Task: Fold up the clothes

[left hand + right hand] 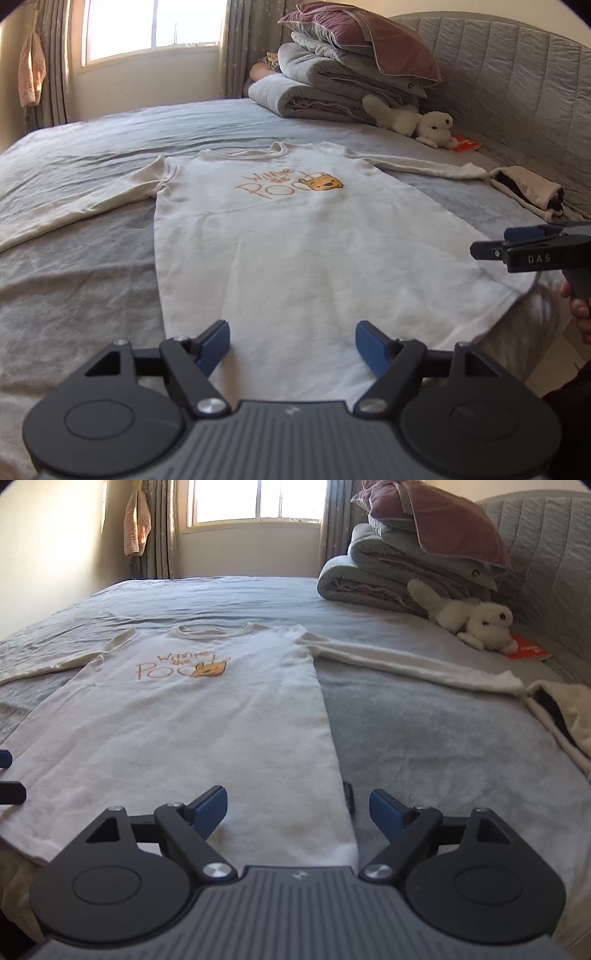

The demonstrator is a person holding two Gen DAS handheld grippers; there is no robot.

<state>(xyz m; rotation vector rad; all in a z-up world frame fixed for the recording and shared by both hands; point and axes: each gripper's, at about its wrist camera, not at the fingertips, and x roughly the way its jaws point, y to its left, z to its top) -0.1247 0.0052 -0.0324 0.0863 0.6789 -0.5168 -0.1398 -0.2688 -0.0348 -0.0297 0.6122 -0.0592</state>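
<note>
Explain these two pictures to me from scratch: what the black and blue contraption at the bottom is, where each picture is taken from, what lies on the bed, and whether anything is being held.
There is no robot here. A person holds a hand-held two-finger clamp in each hand, each with a camera looking forward along its fingers. One picture comes from the left gripper, the other from the right gripper; the blue pads are the fingertips.

On the grey bed a white long-sleeved shirt with an orange bear print lies flat, face up, sleeves spread. At the head end are stacked bedding, a white plush toy, a red booklet and a folded garment.

Both grippers are open above the shirt's hem, holding nothing.
</note>
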